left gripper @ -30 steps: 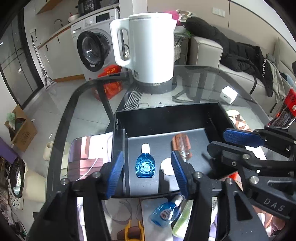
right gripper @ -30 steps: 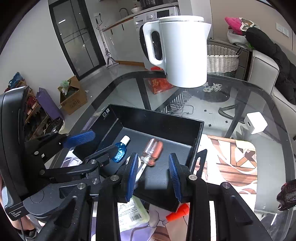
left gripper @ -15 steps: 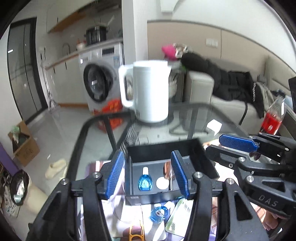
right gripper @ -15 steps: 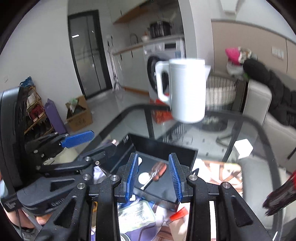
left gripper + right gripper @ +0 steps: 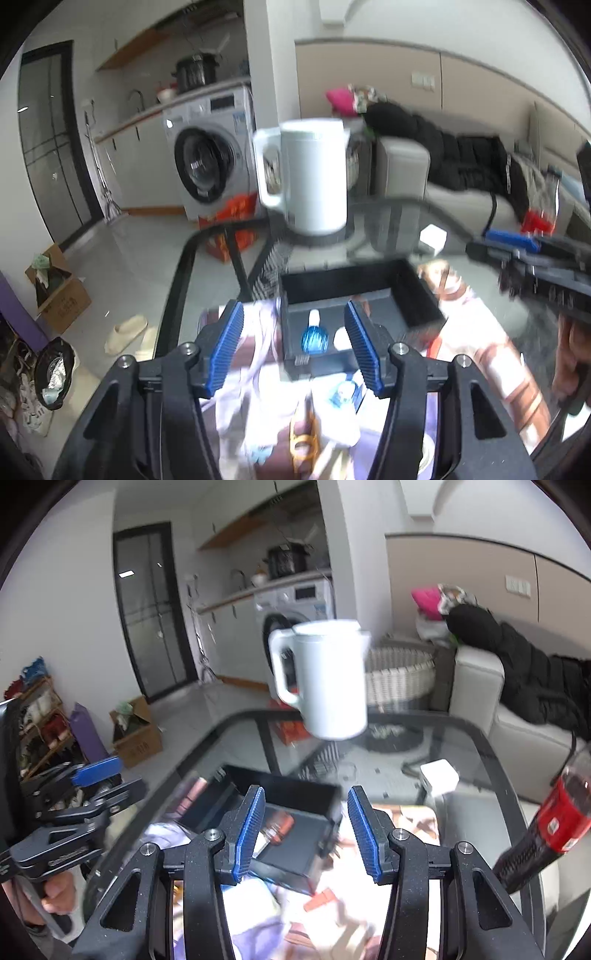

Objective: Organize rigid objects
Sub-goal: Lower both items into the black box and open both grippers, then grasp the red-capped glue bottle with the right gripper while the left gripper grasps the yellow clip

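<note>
A black box (image 5: 417,306) sits on the glass table (image 5: 388,221). In it lie a blue bottle (image 5: 314,338), a white round lid (image 5: 341,338) and a screwdriver with an orange-red handle (image 5: 279,825). My left gripper (image 5: 295,345) is open and empty, held high above the box's near edge. My right gripper (image 5: 304,829) is open and empty, also well above the box (image 5: 295,794). A second blue bottle (image 5: 343,393) and yellow scissors (image 5: 303,439) lie on the cloth in front of the box. Both views are blurred.
A white kettle (image 5: 314,177) stands at the table's far side, also in the right wrist view (image 5: 328,679). A white charger cube (image 5: 439,777) and a red-labelled cola bottle (image 5: 546,819) are at the right. An orange-red piece (image 5: 319,901) lies near the box.
Both grippers have risen and pulled back from the box, which now looks smaller and lower. Both stay open and empty. The objects in the box have not moved.
</note>
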